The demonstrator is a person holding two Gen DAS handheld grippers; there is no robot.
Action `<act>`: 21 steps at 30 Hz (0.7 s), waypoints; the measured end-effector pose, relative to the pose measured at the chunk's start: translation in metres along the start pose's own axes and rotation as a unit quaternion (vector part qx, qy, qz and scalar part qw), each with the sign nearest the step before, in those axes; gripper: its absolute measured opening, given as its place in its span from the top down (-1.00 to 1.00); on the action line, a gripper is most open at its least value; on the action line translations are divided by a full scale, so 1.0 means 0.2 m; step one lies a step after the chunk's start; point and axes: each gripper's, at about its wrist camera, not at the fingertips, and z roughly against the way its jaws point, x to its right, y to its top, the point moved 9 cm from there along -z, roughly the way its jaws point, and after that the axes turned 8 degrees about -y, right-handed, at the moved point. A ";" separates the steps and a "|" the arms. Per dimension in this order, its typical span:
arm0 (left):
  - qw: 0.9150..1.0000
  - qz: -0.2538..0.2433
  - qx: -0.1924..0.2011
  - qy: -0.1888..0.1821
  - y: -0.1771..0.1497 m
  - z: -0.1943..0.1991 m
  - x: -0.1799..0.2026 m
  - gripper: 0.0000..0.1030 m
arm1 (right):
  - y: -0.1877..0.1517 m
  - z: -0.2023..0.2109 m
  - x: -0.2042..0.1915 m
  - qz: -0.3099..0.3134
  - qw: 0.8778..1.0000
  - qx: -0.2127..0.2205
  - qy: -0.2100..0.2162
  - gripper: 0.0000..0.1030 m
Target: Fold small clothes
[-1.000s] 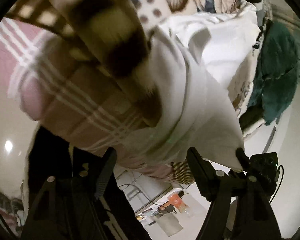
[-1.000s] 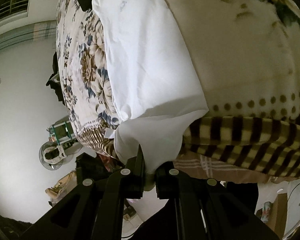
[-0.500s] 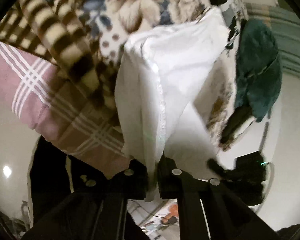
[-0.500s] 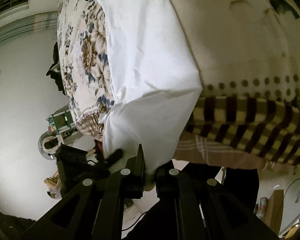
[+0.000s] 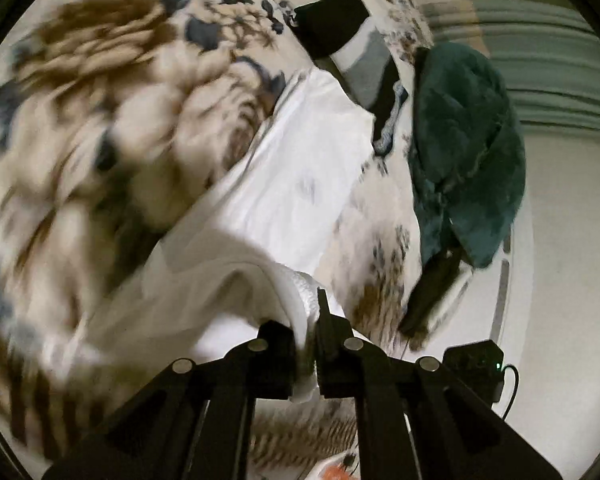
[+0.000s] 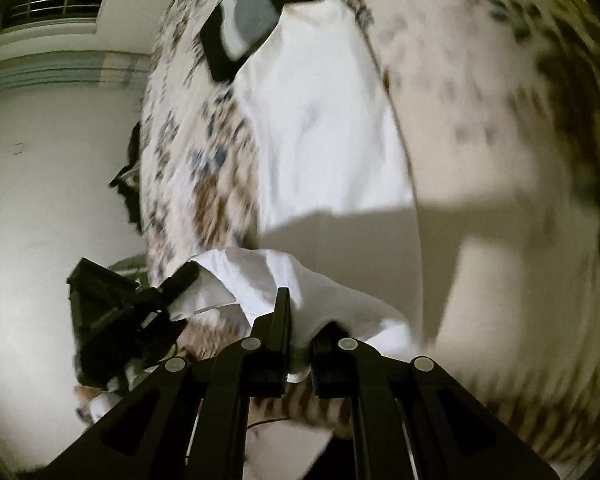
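The white garment [image 5: 284, 200] is spread lengthwise over the floral blanket [image 5: 112, 128], and its near hem is lifted off the bed at both corners, so yeah, it's bunched up toward the cameras. In the left wrist view the left gripper [image 5: 312, 344] is seen clamped on one corner of that hem, a wad of white fabric squeezed between its fingers and poking out below them; its jaws have just been closing onto the cloth. Further right in the same view a dark teal garment [image 5: 468, 152] is draped over the bed's edge, and a black-and-grey folded item [image 5: 352, 44] is parked at the far end of the white one, overlapping it a bit. In the right wrist view the right gripper [image 6: 300, 340] is pinched shut on the other corner, with the cloth humped over its fingers. The left gripper [image 6: 180, 280] is also caught there at the left, holding its bit of hem. The blanket is pretty blurred in both views.
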 end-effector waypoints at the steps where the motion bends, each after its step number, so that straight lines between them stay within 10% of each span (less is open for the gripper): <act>1: 1.000 0.002 -0.001 -0.007 0.08 -0.06 -0.01 0.85 | 0.10 -0.04 0.01 -0.007 1.000 0.009 -0.006 0.83; 3: 1.000 0.015 -0.003 -0.002 0.22 -0.16 -0.03 0.67 | 0.28 -0.12 0.02 -0.017 1.000 0.009 -0.001 0.79; 5: 0.999 0.030 0.002 -0.021 0.32 -0.20 -0.04 -0.30 | 0.42 -0.17 0.04 -0.028 1.000 0.008 -0.001 0.56; 6: 0.999 0.032 0.007 -0.022 0.35 -0.18 -0.04 -0.39 | 0.47 -0.17 0.05 -0.037 0.999 0.013 0.004 0.20; 8: 0.999 0.019 0.019 -0.026 0.39 -0.12 -0.03 -0.38 | 0.50 -0.13 0.06 -0.046 0.998 0.032 0.013 -0.21; 12: 0.997 -0.060 0.012 0.053 0.36 -0.04 -0.06 -0.39 | 0.45 -0.10 0.14 -0.040 0.998 0.040 -0.028 -0.24; 16: 0.976 -0.140 -0.031 0.163 0.32 -0.11 -0.18 -0.38 | 0.37 -0.23 0.22 -0.027 0.997 0.012 -0.069 -0.24; 19: 0.970 -0.156 -0.041 0.183 0.36 -0.21 -0.25 -0.20 | 0.40 -0.36 0.23 -0.027 0.997 0.011 -0.076 -0.02; 20: 0.971 -0.160 -0.036 0.173 0.39 -0.25 -0.25 0.59 | 0.42 -0.39 0.22 -0.026 0.996 0.015 -0.079 0.21; 21: 0.971 -0.159 -0.037 0.172 0.40 -0.27 -0.26 0.94 | 0.45 -0.42 0.22 -0.028 0.996 0.015 -0.082 0.77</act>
